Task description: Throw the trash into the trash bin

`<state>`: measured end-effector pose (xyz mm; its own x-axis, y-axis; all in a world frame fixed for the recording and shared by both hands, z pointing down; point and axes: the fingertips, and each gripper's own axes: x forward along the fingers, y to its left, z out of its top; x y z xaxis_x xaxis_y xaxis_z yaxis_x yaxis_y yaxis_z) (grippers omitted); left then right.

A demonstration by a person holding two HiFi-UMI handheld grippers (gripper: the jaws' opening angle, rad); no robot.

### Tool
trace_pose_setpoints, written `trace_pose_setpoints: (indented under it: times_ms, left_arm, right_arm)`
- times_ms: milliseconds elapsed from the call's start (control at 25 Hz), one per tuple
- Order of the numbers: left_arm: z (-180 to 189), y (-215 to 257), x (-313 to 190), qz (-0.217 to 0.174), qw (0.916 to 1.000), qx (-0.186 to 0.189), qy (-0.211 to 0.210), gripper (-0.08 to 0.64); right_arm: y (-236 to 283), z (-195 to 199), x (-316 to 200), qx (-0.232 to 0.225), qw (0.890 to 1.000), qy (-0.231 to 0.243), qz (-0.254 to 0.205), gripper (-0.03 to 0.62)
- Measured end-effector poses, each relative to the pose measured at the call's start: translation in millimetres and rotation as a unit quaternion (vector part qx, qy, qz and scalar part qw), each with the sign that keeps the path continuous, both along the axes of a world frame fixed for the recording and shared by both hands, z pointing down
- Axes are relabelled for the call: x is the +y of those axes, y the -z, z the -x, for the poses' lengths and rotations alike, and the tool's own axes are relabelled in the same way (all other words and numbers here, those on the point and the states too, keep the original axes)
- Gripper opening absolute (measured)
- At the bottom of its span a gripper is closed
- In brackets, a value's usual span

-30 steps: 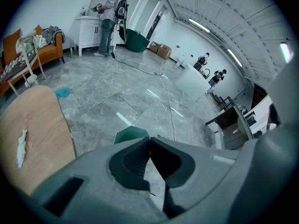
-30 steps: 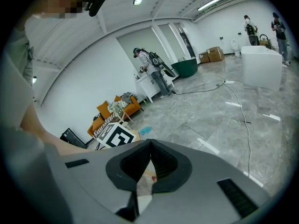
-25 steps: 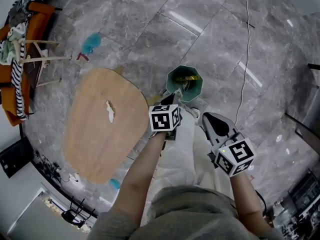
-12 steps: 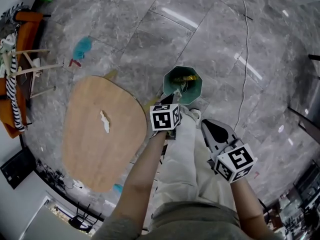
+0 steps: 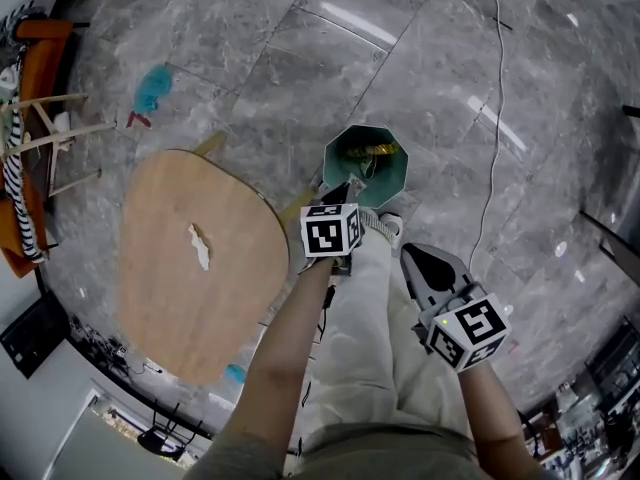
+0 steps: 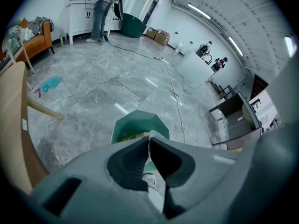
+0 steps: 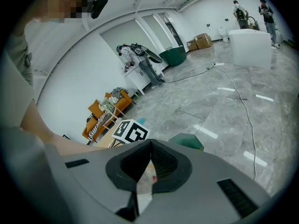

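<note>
A white scrap of trash (image 5: 198, 246) lies near the middle of the wooden counter (image 5: 165, 303), touched by nothing. It is well apart from both grippers, off to the left of them in the head view. The left gripper (image 5: 343, 192) is past the counter's right edge with its jaws pressed together. I cannot tell whether anything thin is caught at the tips. Its tips point at the green trash bin (image 5: 392, 180) just beyond them on the grey stone floor (image 5: 300, 58), with yellowish rubbish (image 5: 372, 151) inside. The right gripper (image 5: 412, 256) is lower and further right, over the person's pale trouser leg (image 5: 365, 318), near the bin but apart from it. Its jaw tips meet too. A pale patch with a reddish speck shows behind them, and I cannot tell what it is.
</note>
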<state>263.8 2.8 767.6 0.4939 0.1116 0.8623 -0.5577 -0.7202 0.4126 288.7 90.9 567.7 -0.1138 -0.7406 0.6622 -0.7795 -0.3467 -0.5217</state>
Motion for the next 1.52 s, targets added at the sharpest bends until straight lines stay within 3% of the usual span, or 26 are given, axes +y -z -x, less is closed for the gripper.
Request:
trace_pose_setpoints:
  times_ms: [400, 520, 600, 1160, 1520]
  left_arm:
    - [-6, -14, 7, 0.010, 0.9998, 0.007, -0.019, 0.021]
    - [-7, -15, 10, 0.020, 0.9995, 0.011, -0.023, 0.127]
    - [-7, -15, 9, 0.023, 0.9994, 0.011, -0.022, 0.150]
    - [-9, 7, 9, 0.020, 0.9993, 0.024, -0.022, 0.153]
    - [-7, 35, 5, -0.002, 0.9991, 0.040, -0.016, 0.133]
  right_arm:
    - [-18, 4, 3, -0.014, 1.000, -0.001, 0.010, 0.009]
    - [-19, 3, 2, -0.014, 1.000, -0.004, 0.009, 0.008]
    - [-19, 2, 1, -0.014, 1.000, -0.006, 0.008, 0.008]
    - [-3, 3, -6, -0.007, 1.000, 0.001, -0.002, 0.009]
    - [16, 4, -11, 0.007, 1.000, 0.006, -0.014, 0.008]
